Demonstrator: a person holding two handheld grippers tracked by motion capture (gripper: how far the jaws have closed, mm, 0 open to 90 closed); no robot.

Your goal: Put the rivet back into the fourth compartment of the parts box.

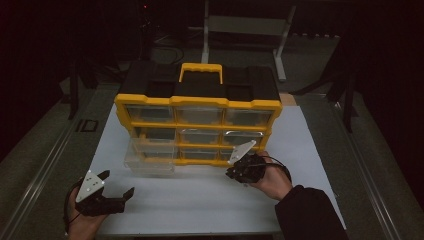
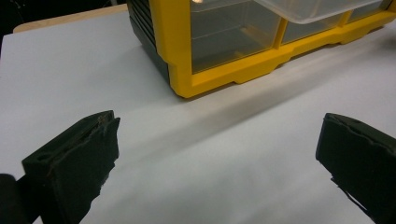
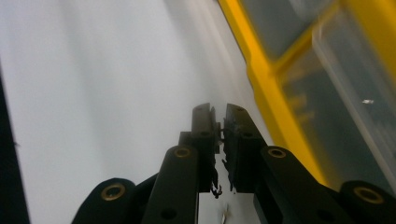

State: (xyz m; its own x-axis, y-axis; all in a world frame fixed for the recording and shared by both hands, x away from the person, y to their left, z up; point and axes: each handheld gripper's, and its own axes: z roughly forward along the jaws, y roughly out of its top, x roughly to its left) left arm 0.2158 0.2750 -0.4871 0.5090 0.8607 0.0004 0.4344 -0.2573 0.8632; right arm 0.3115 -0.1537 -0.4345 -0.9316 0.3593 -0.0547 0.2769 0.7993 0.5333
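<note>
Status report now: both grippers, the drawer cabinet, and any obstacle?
Left gripper open, empty, on the table. Right gripper shut, empty, beside the cabinet. One clear drawer pulled out at lower left. Nothing in the way.

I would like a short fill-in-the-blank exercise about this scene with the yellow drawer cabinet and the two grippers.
1. The cabinet has a yellow frame and a carrying ____ on top.
2. The jaws of the left gripper stand wide ____.
3. The jaws of the right gripper are ____, with nothing between them.
4. One clear drawer on the cabinet's left side is pulled ____ over the white table.

Missing words: handle; open; shut; out
</note>
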